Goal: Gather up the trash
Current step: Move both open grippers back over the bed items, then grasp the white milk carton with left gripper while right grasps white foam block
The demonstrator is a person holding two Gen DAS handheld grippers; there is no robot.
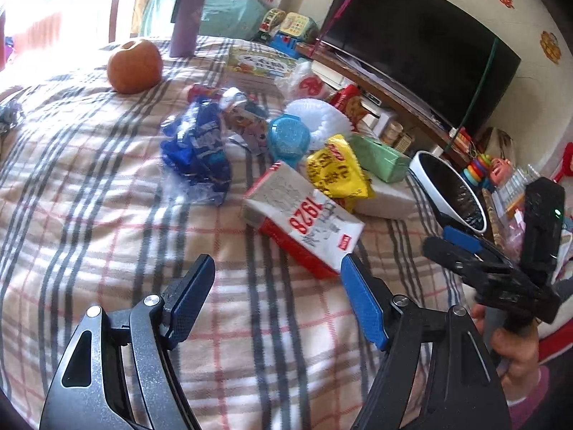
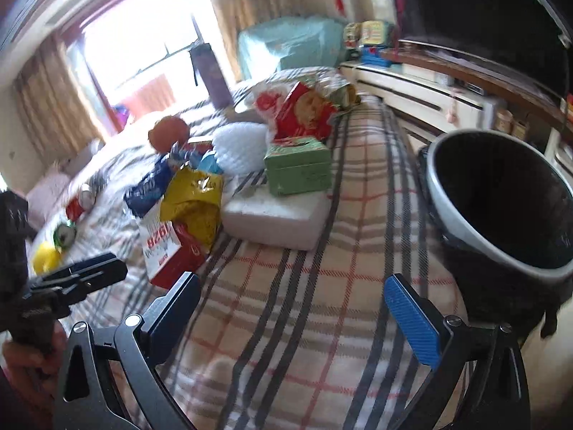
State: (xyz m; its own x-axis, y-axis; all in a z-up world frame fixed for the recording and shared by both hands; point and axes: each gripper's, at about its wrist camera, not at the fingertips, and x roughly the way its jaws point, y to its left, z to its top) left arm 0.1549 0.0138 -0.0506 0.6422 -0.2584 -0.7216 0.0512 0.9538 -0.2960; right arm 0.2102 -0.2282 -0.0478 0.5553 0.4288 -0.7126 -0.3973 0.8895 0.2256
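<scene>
Trash lies in a heap on a plaid bed cover (image 1: 107, 215): a white and red carton marked 1928 (image 1: 304, 225), a yellow snack bag (image 1: 336, 172), a crumpled blue wrapper (image 1: 197, 150), a green box (image 1: 379, 157) and a white foam block (image 2: 272, 218). My left gripper (image 1: 275, 283) is open and empty, just short of the carton. My right gripper (image 2: 290, 304) is open and empty over the cover; it shows in the left wrist view (image 1: 454, 243). A black bin with a white rim (image 2: 501, 208) stands at the bed's right edge.
An orange fruit (image 1: 134, 66) and a purple bottle (image 1: 186, 18) sit further up the bed. A red biscuit box (image 2: 304, 114) and white foam net (image 2: 240, 147) lie behind the heap. A TV (image 1: 412, 39) on a cabinet runs along the right.
</scene>
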